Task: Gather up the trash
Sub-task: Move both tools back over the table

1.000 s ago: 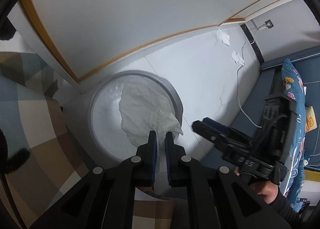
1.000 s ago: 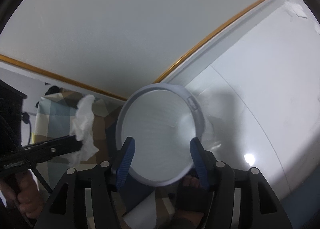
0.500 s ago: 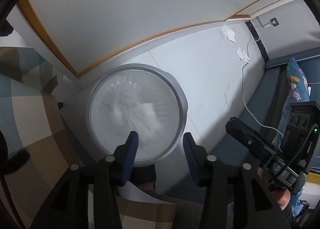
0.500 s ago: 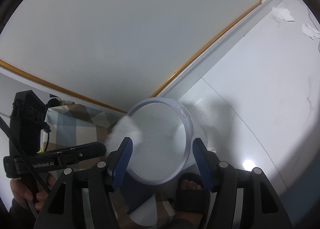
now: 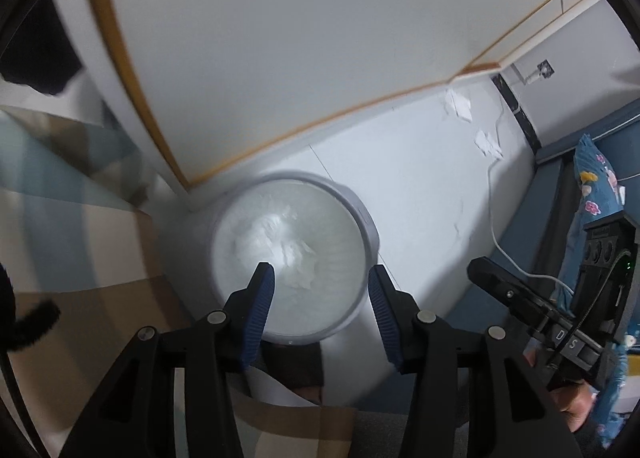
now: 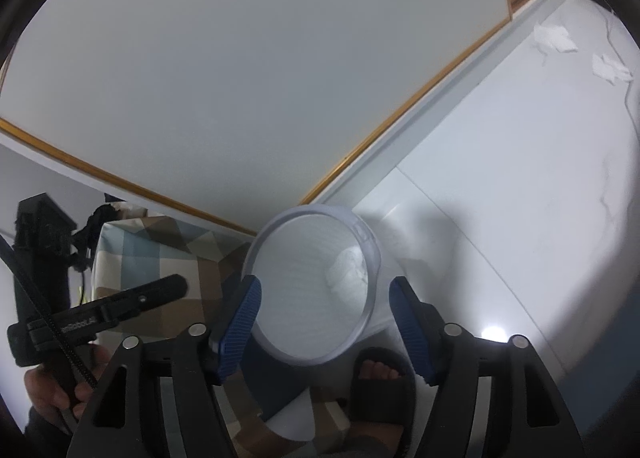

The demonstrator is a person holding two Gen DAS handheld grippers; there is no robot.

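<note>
— Left gripper [image 5: 320, 278]?
— Poised above the white bin [image 5: 362, 218], pointing steeply down. Jaws parted, just been opening, blue pads clear of everything, nothing between them. Dark sandal [image 5: 294, 368] visible on the floor directly below.

— Location of the trash?
— Crumpled white tissue [image 5: 280, 242] lying inside the bin, at the bottom, free of both grippers. From the right wrist view, same tissue [image 6: 348, 268] seen against the far inner wall of the bin [image 6: 370, 258].

— Right gripper [image 6: 326, 290]?
— Also above the bin, jaws spread wide, just been opening further, empty. Seen from the left wrist view as a black unit [image 5: 520, 298] off to the right, held in a hand [image 5: 576, 410].

— Bin position?
— Standing on the white floor [image 5: 420, 186], in the corner beside the cabinet panel with orange trim [image 5: 256, 58], next to checked fabric [image 5: 72, 218].

— Remaining litter?
— Two more white paper pieces on the floor, well apart from the bin, near the far wall: one [image 5: 458, 104] close to the trim, another [image 5: 488, 142] beside a white cable [image 5: 496, 226]. Both also in the right wrist view [image 6: 554, 38] [image 6: 610, 68].

— Other?
— Foot in a black sandal [image 6: 378, 378] just beside the bin.
</note>
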